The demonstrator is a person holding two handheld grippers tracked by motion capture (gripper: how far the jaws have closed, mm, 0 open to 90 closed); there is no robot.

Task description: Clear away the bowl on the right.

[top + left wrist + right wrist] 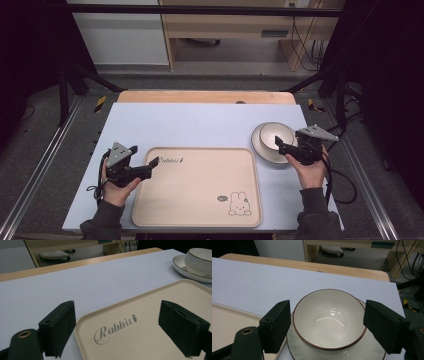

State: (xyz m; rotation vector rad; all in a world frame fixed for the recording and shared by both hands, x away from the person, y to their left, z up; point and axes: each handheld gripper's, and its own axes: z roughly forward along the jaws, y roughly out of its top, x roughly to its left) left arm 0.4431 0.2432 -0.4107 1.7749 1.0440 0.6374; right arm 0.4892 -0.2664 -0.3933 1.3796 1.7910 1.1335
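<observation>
Worktop is a pale wood top covered by a matte light blue-grey sheet, wood strip bare at far edge. Beige tray, rounded rectangle, low raised rim, smooth matte finish, sits near centre toward the near edge; grey script "Rabbit" with small carrot mark at its far-left corner, line-drawn rabbit at near-right corner. White glossy bowl with thin brown rim line stands on a white plate with dark edge line and faint ribbing, just beside the tray's far-right corner; plate's near part is cut off in the right gripper view. Left gripper, black, grey three-cornered plate on top, held in left hand; jaws wide apart, straddling the tray's far-left corner in the left gripper view, contact with tray cannot tell. Right gripper in right hand, jaws wide apart on either side of the bowl in the right gripper view, holding nothing; whether pads touch bowl is hard to make out. Dark sleeves cut off at bottom edge. Surroundings beyond the worktop dark, hard to read.
</observation>
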